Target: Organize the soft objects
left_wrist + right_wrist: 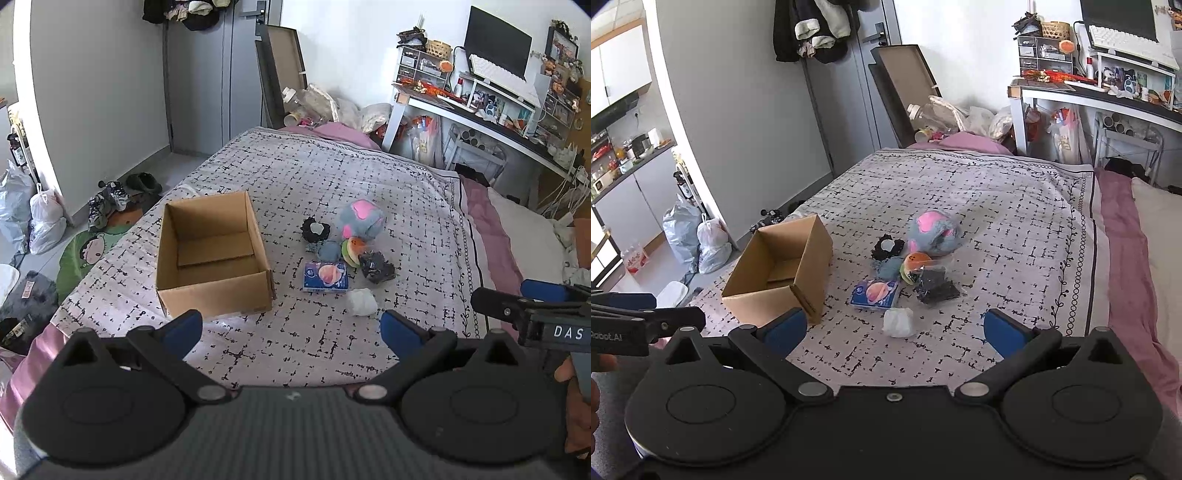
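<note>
An open, empty cardboard box stands on the patterned bedspread. Right of it lies a cluster of soft things: a grey-and-pink plush ball, a black scrunchie, a grey cloth, an orange-green plush, a black bagged item, a blue tissue pack and a white wad. My left gripper is open and empty, short of the box and cluster. My right gripper is open and empty, just short of the white wad.
The bed ends left at a floor with shoes and plastic bags. A cluttered desk stands far right. Pink sheet and pillow lie along the right side. A leaning board stands at the bed's far end.
</note>
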